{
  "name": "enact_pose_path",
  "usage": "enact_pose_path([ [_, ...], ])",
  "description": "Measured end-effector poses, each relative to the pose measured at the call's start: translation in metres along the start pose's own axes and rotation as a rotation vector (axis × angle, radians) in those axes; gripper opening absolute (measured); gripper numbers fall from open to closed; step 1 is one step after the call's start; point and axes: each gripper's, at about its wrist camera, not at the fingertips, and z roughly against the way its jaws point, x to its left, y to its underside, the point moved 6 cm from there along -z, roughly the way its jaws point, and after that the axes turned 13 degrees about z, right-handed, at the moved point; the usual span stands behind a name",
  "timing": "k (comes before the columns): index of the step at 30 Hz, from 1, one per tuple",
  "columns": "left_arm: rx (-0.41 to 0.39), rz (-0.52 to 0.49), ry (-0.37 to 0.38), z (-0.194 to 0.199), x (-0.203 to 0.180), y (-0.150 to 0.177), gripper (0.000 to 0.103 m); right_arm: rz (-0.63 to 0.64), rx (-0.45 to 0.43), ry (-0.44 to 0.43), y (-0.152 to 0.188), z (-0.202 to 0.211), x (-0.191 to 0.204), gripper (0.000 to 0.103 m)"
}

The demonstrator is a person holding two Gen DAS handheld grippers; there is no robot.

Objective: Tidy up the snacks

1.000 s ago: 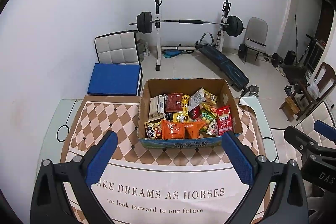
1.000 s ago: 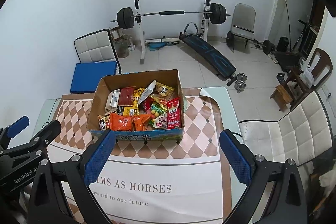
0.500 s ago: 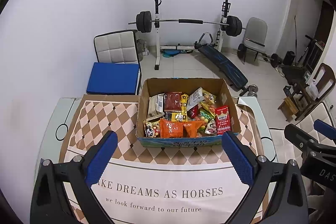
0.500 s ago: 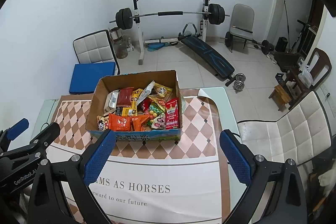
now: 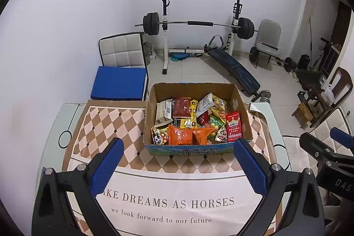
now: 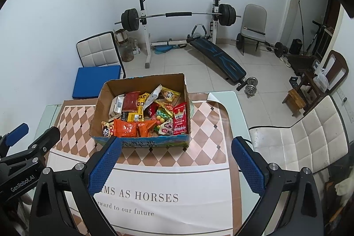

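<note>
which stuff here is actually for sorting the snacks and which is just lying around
For the job:
- cardboard box on the table
- snack packets heaped inside it
- left gripper and right gripper, both open, empty

Just lying about:
- barbell rack
- sit-up bench
- blue cushion
- dumbbell

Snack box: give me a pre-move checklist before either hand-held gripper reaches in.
1. Left hand-held gripper open and holding nothing: ok.
2. Right hand-held gripper open and holding nothing: ok.
3. Cardboard box open at the top, nothing over it: ok.
4. Snacks loose enough to pick singly: not ok, the packets overlap; the red packet by the right wall stands most exposed.
5. Sorting spot beside the box: cannot tell; only the checkered mat shows.
6. Both grippers short of the box: ok.
</note>
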Motion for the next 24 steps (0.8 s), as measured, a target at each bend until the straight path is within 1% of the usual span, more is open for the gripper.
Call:
enact_pose_path([
  [24,-0.002,0.006,0.003,0.0079,-0.0028,-0.0035,0.102,0.001,-0.006,-0.002,-0.0022,0.0049,-0.0008,0.101],
])
